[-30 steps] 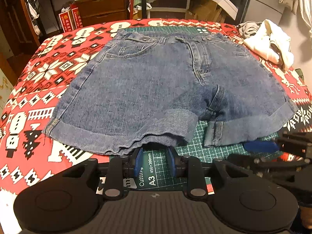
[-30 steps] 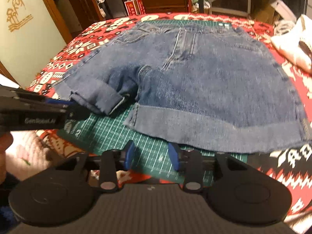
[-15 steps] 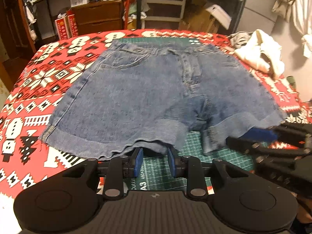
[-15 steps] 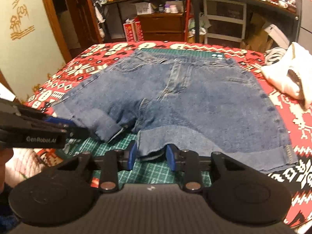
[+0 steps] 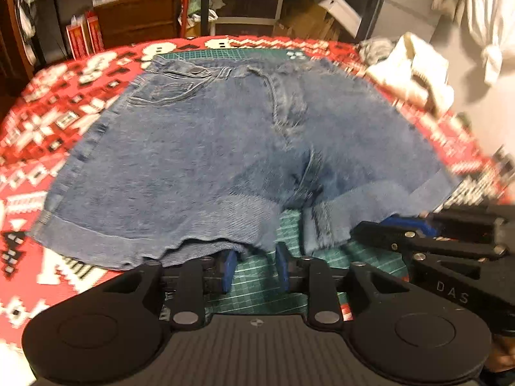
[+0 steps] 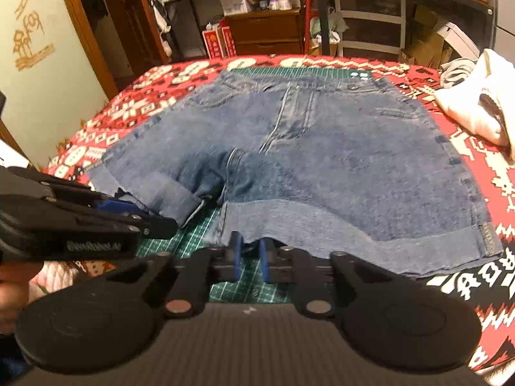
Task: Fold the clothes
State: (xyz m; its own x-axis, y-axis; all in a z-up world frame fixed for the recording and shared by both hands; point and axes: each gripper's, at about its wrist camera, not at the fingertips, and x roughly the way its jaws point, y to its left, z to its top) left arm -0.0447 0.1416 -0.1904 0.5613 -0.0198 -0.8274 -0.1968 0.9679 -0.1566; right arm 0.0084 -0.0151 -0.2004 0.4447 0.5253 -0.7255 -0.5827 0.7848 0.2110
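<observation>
Both grippers at the hems!
Denim shorts (image 5: pixel 206 148) lie flat mid-frame; left gripper (image 5: pixel 254 265) and right gripper (image 6: pixel 249 255) jaws parted around cuffs — close shallow and the thick denim slips out.

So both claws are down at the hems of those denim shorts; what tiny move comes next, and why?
Probably close both on the cuffs. The left gripper and the right gripper each sit open, with the hem of the denim shorts lying flat just at their fingertips, so pinching seems needed before any lifting or folding over.
</observation>
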